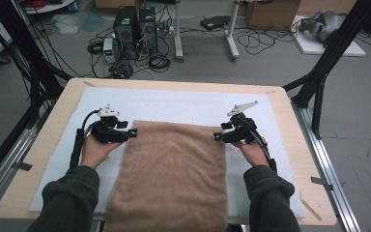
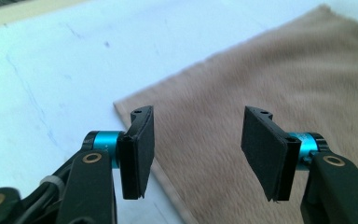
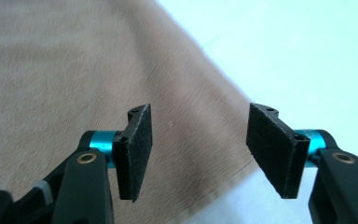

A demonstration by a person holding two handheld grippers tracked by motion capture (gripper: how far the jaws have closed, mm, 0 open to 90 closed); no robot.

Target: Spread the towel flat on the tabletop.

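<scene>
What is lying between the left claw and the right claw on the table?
In the high view, the far end of the brown towel spans the stretch between the left claw and the right claw; nothing else lies there.

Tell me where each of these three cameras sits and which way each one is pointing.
High view: above the person's side, looking forward and down on the table; forearms, hands, left claw, right claw show.
Left gripper view: rides the left claw, facing the brown towel across its left edge; open jaws show.
Right gripper view: rides the right claw, facing the towel's right edge; open jaws show.
All share the towel on the white mat.
</scene>
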